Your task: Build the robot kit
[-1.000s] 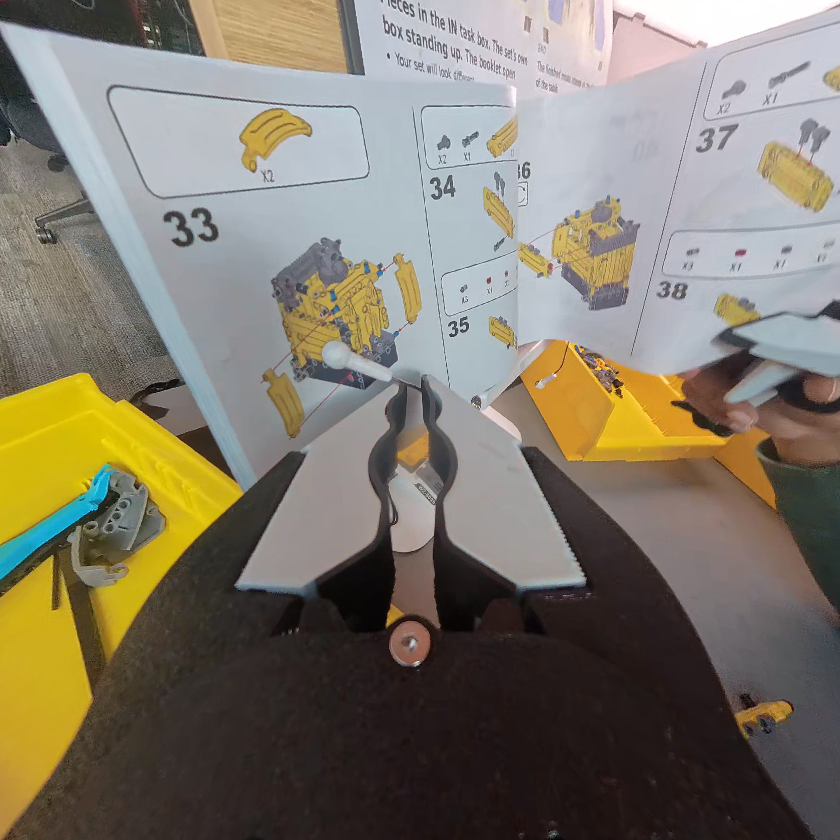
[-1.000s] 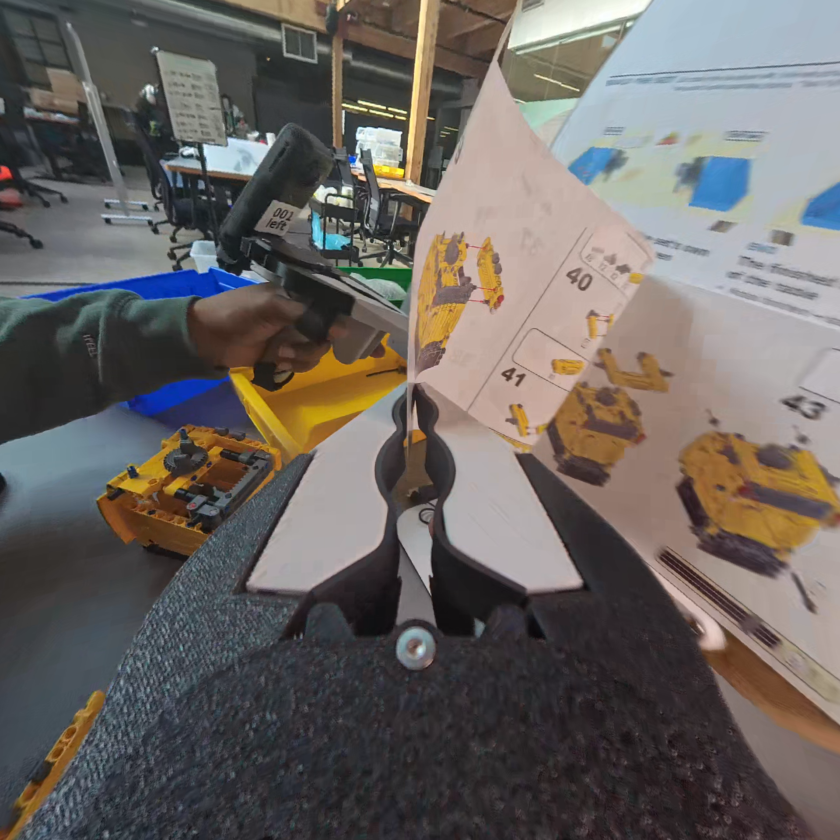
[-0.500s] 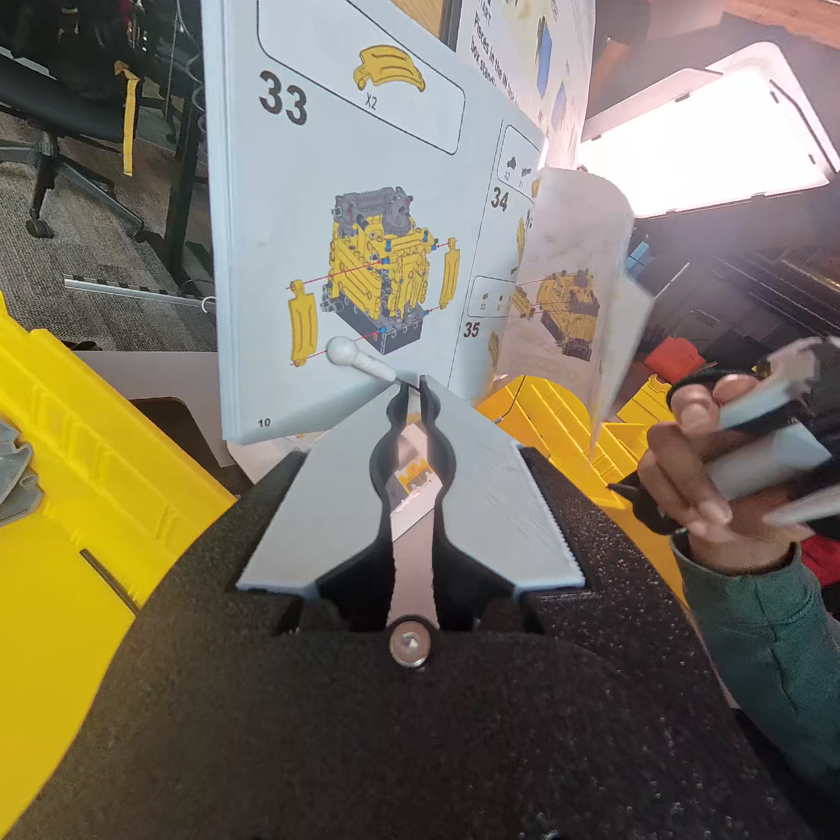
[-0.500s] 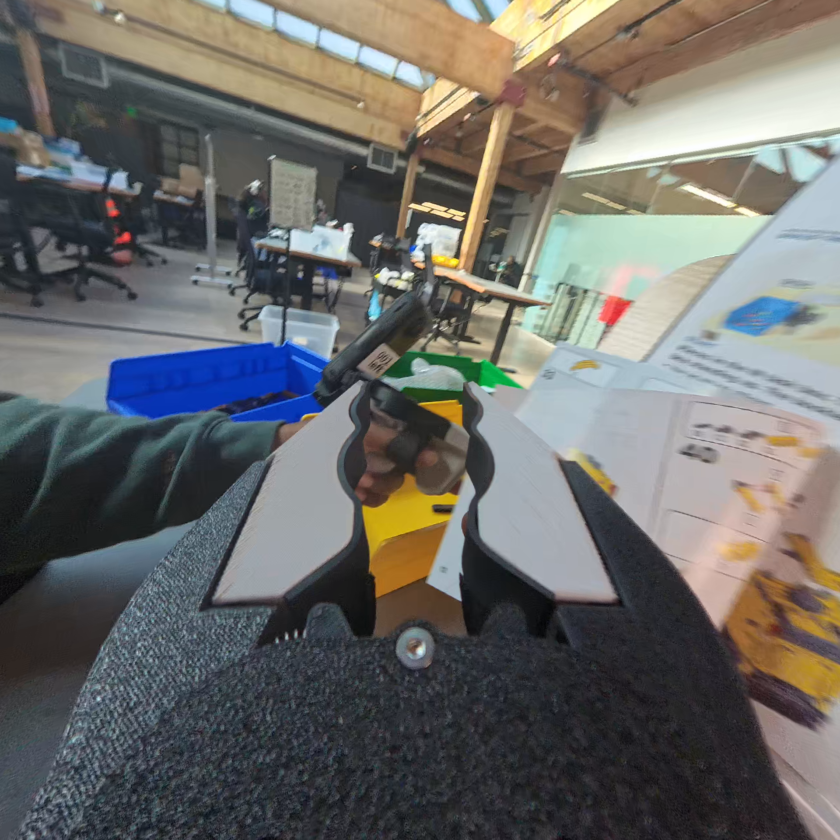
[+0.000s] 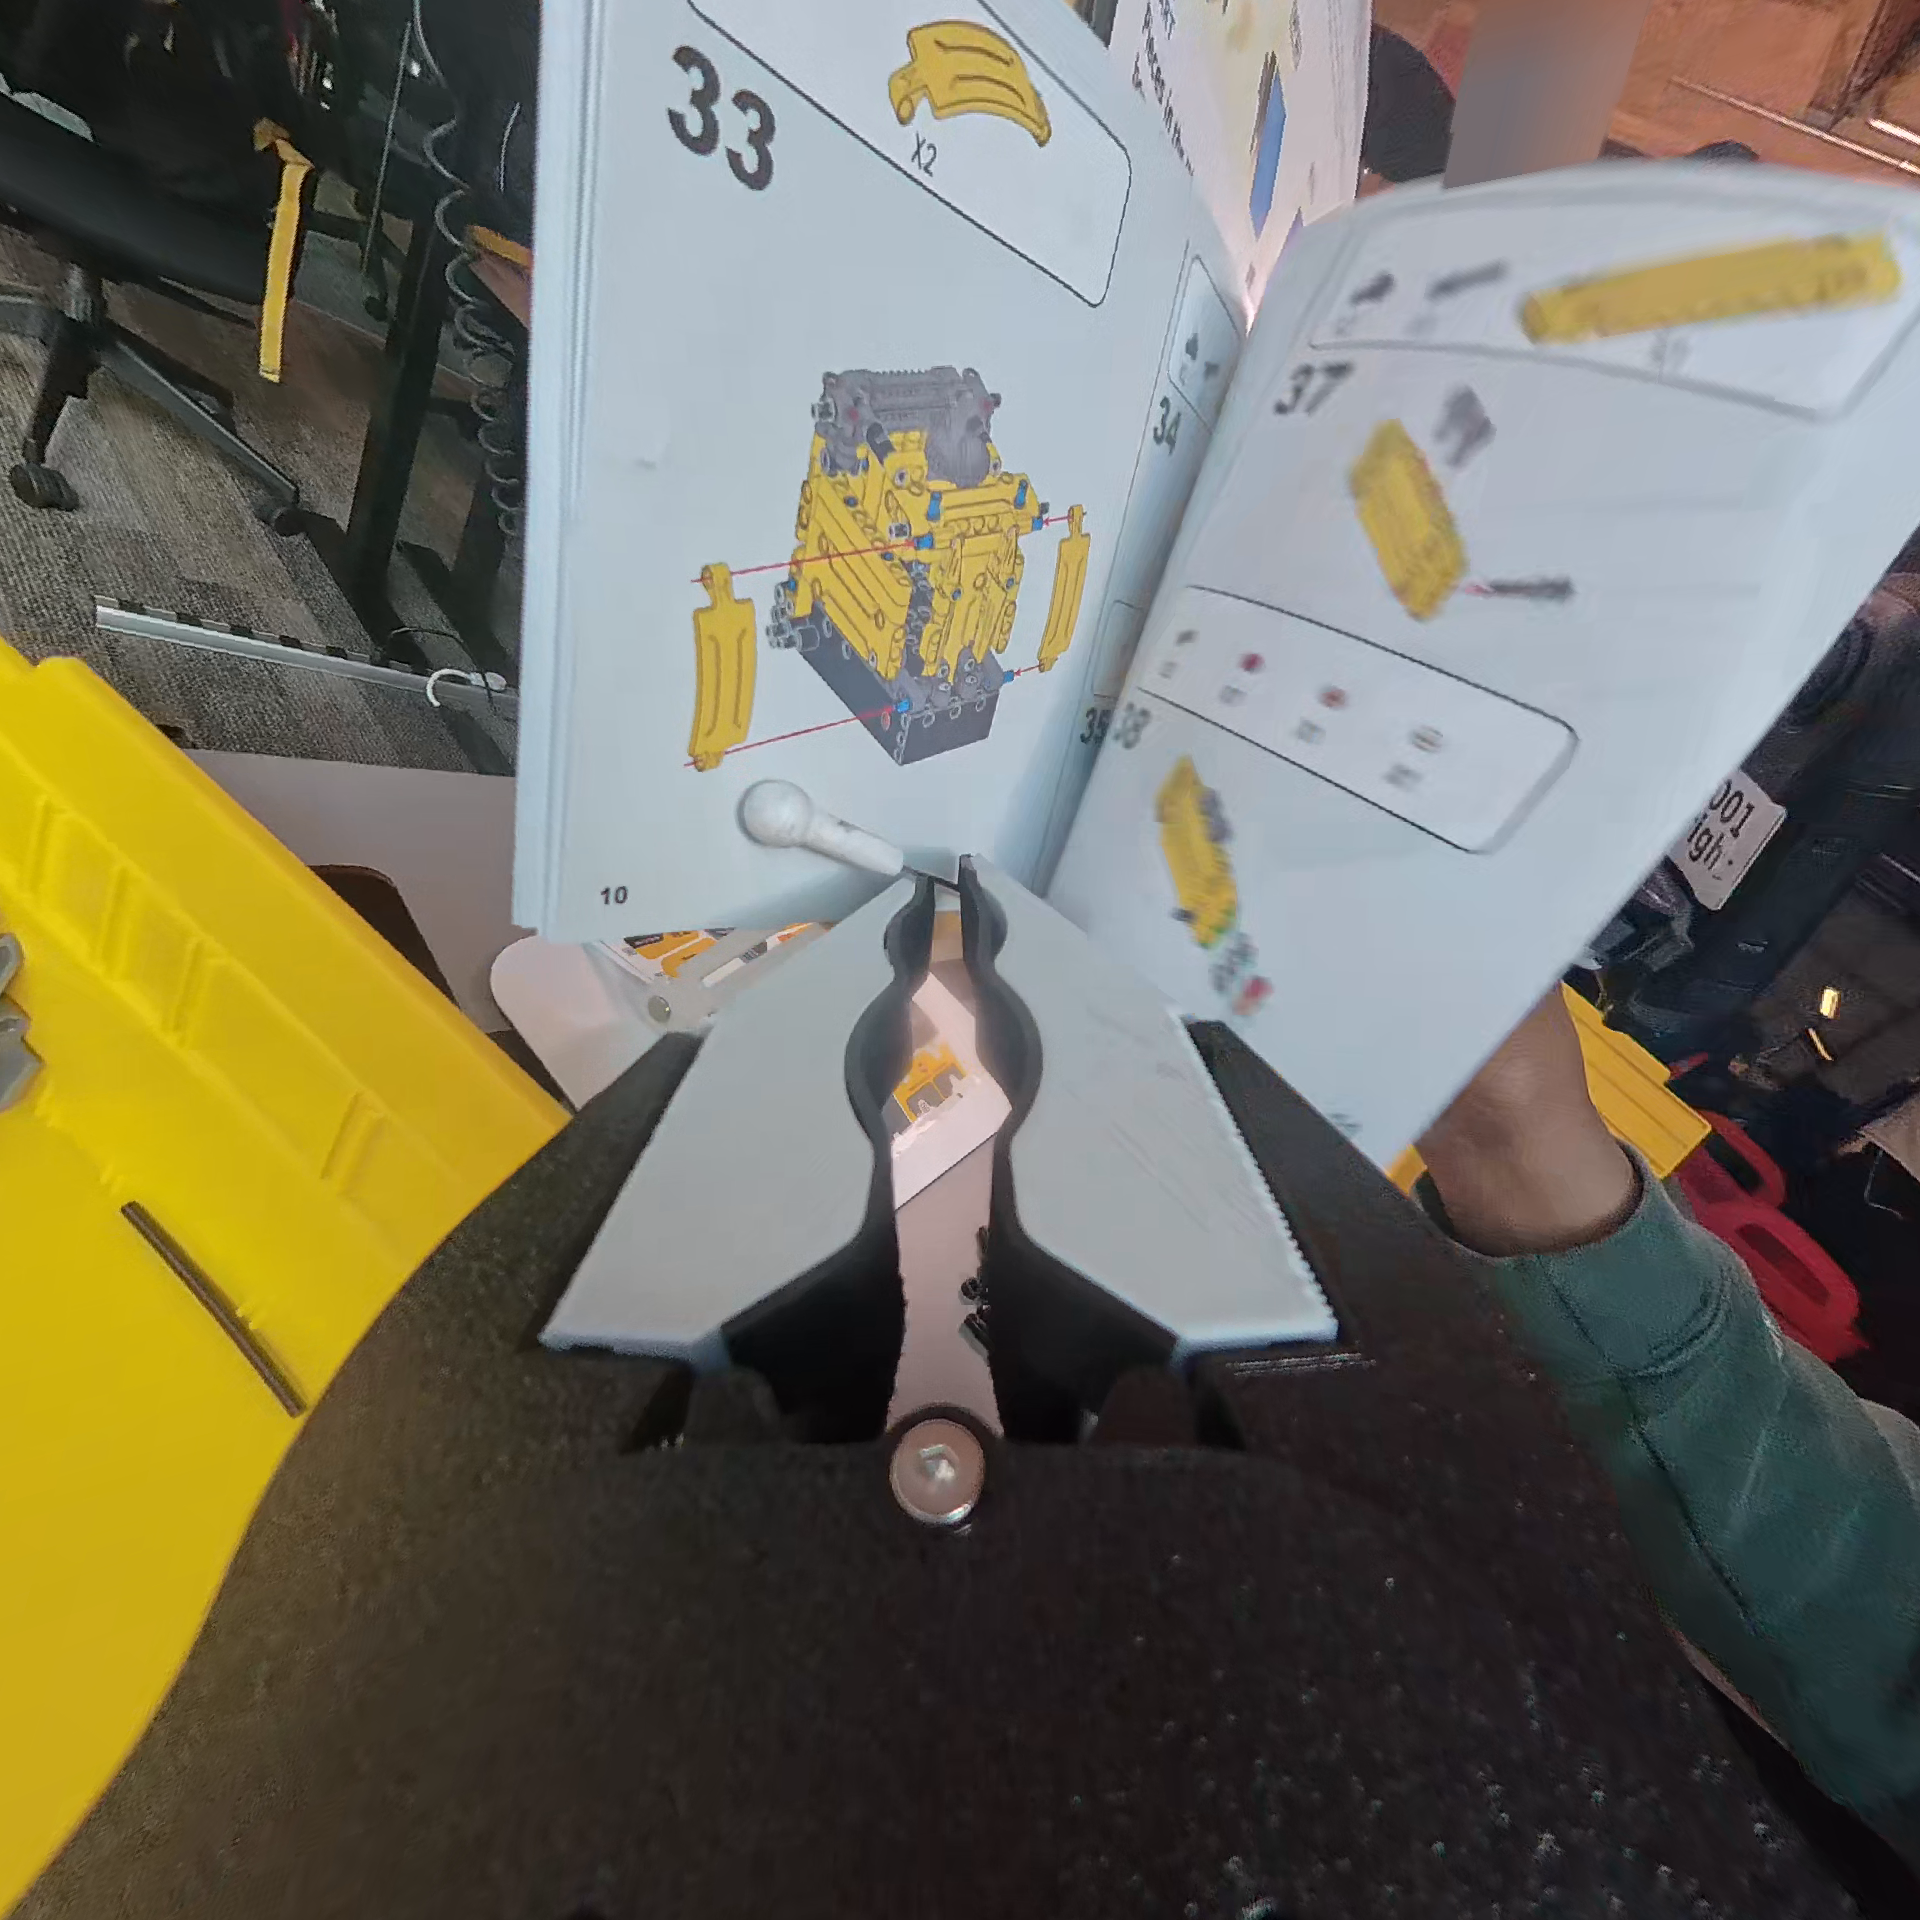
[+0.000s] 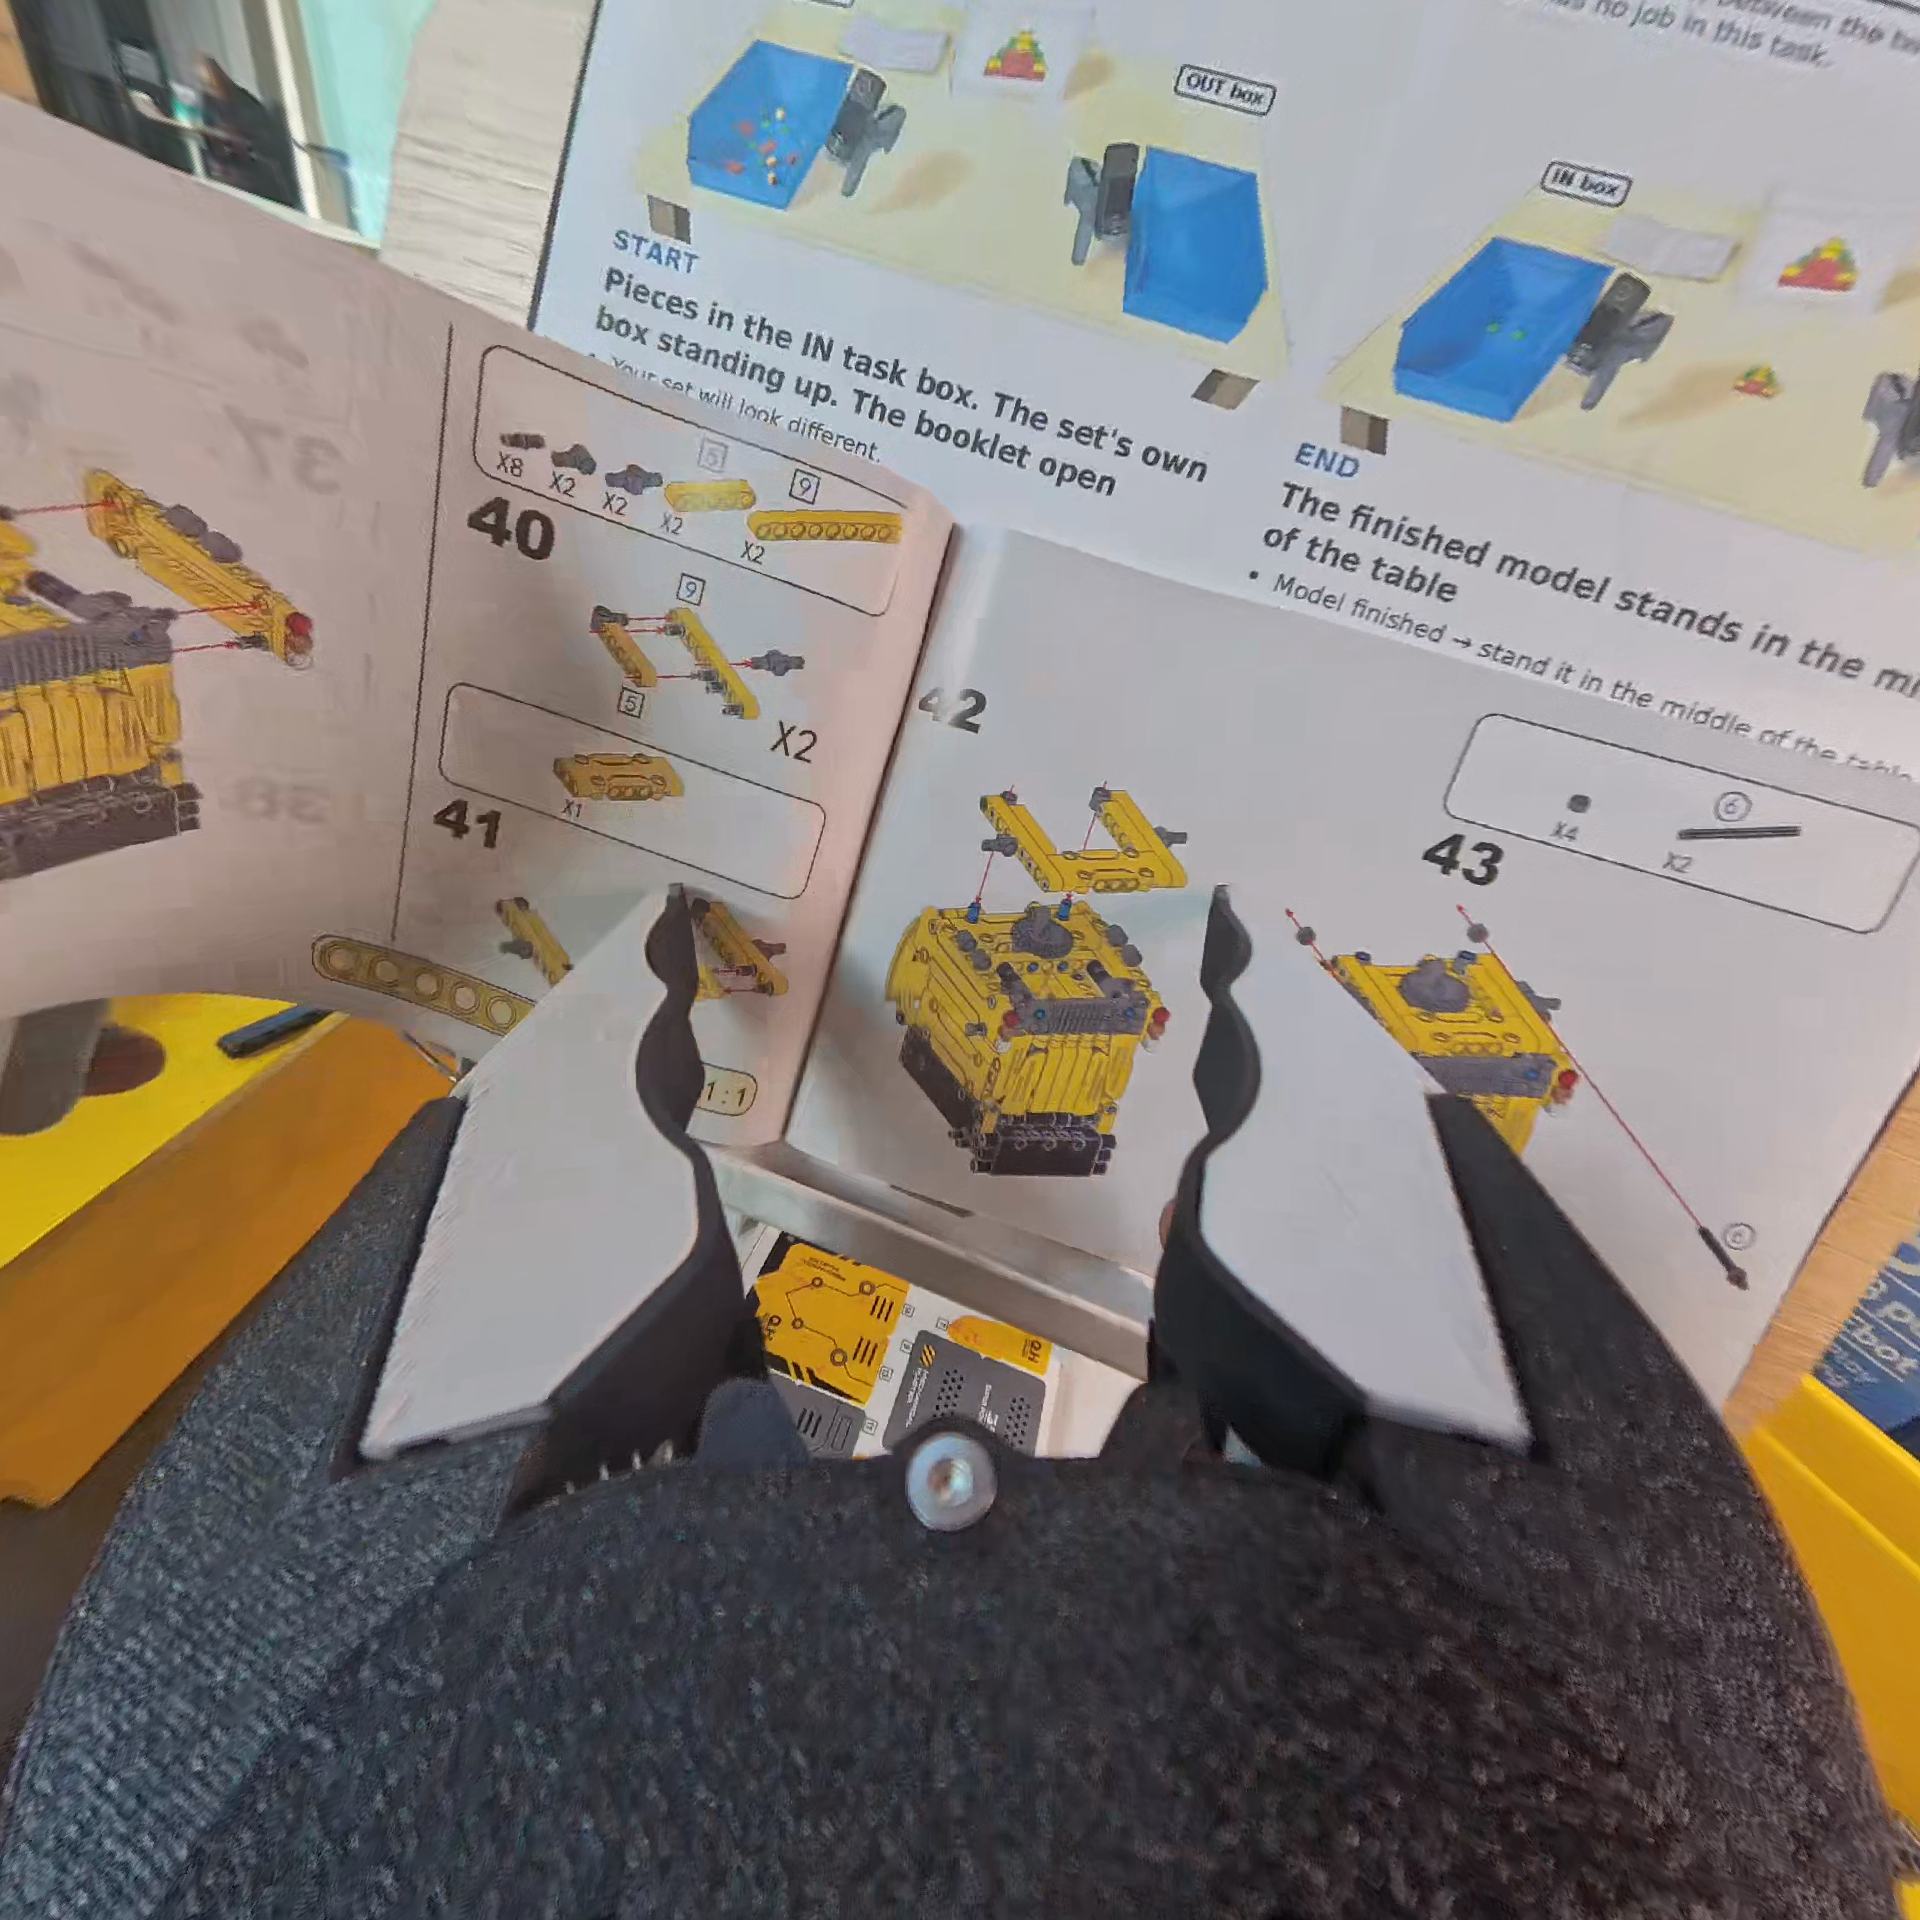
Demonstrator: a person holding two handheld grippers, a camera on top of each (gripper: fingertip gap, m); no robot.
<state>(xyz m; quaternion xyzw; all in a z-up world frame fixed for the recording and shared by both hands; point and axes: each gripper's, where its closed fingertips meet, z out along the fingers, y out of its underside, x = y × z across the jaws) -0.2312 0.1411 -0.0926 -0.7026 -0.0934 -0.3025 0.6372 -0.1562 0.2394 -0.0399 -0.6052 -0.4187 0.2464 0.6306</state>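
Left gripper [image 5: 940, 883]: fingertips pinched together on the bottom edge of the instruction booklet [image 5: 831, 499], holding it upright. A white peg [image 5: 821, 826] sticks out leftward at the tips. Yellow bin [image 5: 187, 1091] close on the left. A loose page [image 5: 1455, 644] curls over on the right.

Right gripper [image 6: 945, 904]: fingers spread wide, nothing between them, facing the open pages [image 6: 1195, 935]. Sticker sheet [image 6: 894, 1351] lies below the booklet's lower edge.

Both wrist cams close on booklet [image 5: 831, 520]
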